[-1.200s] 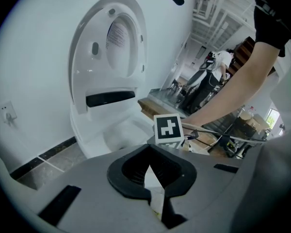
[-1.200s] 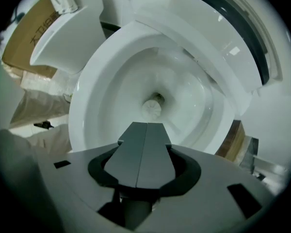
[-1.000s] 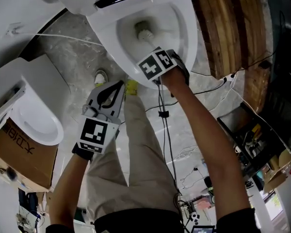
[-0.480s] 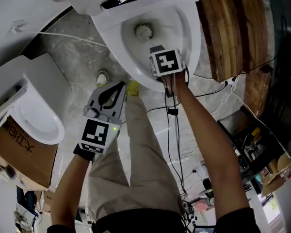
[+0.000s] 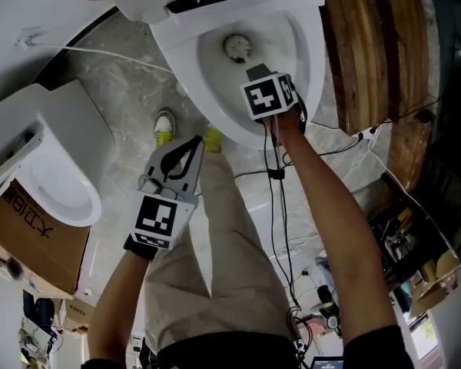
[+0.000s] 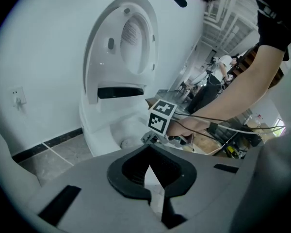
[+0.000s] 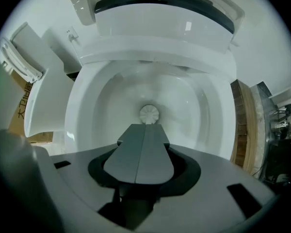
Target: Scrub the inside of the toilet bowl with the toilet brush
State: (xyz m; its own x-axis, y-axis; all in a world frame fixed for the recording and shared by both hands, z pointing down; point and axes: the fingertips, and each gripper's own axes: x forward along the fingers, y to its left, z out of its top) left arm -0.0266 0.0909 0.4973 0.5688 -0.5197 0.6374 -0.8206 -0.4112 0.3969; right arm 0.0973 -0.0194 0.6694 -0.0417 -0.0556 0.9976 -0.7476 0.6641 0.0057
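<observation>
From the head view, the toilet bowl (image 5: 306, 68) stands at the far edge of the grey stone floor (image 5: 123, 91), against the white wall. The round white head of the toilet brush (image 5: 237, 47) sits low inside the bowl, towards its back. The right tongs (image 5: 255, 72) reach in over the near rim and point at the brush head, with their marker cube (image 5: 267, 96) on top. The left tongs (image 5: 193, 145) are held over the floor, near the front left of the bowl and apart from it, above the person's trouser leg (image 5: 215, 252). Their tips meet in a point. A second toilet (image 5: 54, 183) stands at the floor's left edge, with a cardboard box (image 5: 31, 241) just beside it. A wooden panel (image 5: 369, 44) flanks the bowl on the right.

In the left gripper view, the left tongs (image 6: 148, 167) have their tips together and nothing is held between them. Beyond them is the toilet bowl (image 6: 99, 135), with its lid (image 6: 121, 47) raised against the wall. The marker cube (image 6: 161, 122) of the right tongs hangs over the bowl.

In the right gripper view, the right tongs (image 7: 144, 128) are pressed flat together along one seam. The toilet brush (image 7: 149, 113) sticks out right at their tips, so they appear clamped on its handle, which is hidden beneath them. The brush head sits at the bottom of the toilet bowl (image 7: 92, 110). The second toilet (image 7: 39, 101) shows at the left.
</observation>
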